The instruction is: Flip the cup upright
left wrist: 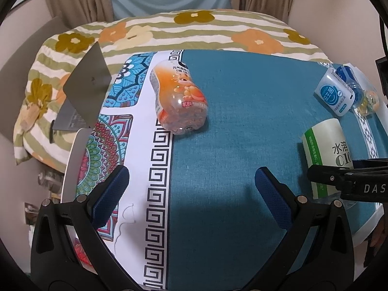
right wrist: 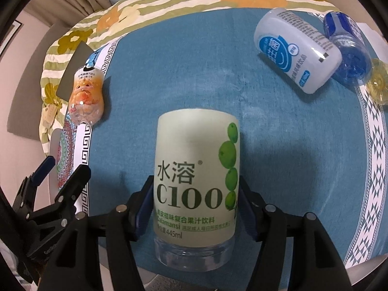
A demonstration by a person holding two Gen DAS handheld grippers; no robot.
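The green cup (right wrist: 196, 186) — a cut-off bottle with a pale green "C100" label — sits between the jaws of the right gripper (right wrist: 194, 206), which pinch it on both sides at label height. In the right wrist view it lies along the fingers over the blue cloth (right wrist: 184, 72): the clear ridged end is nearest the camera, the far end points away. Whether that far end is open cannot be told, nor whether the cup rests on the cloth or is lifted off it. In the left wrist view only part of the green cup (left wrist: 325, 150) shows; the black frame of the right gripper (left wrist: 346, 177) crosses its lower part and the picture edge cuts off its right side.

The left gripper (left wrist: 191, 194) is well to the left of the green cup, jaws spread wide with nothing between them, over the cloth's key-pattern border. In the right wrist view the left gripper (right wrist: 58, 169) shows only in part at the lower left edge.

The orange cup (left wrist: 179, 97) lies on its side far left of the green cup, at the border of the cloth. The white cup (right wrist: 298, 51) lies on its side beyond and to the right of the green cup, touching the blue cup (right wrist: 349, 53) behind it. A yellowish clear item right of the blue cup is cut off by the edge — unidentifiable. A flowered quilt (left wrist: 150, 34) lies beyond the cloth.
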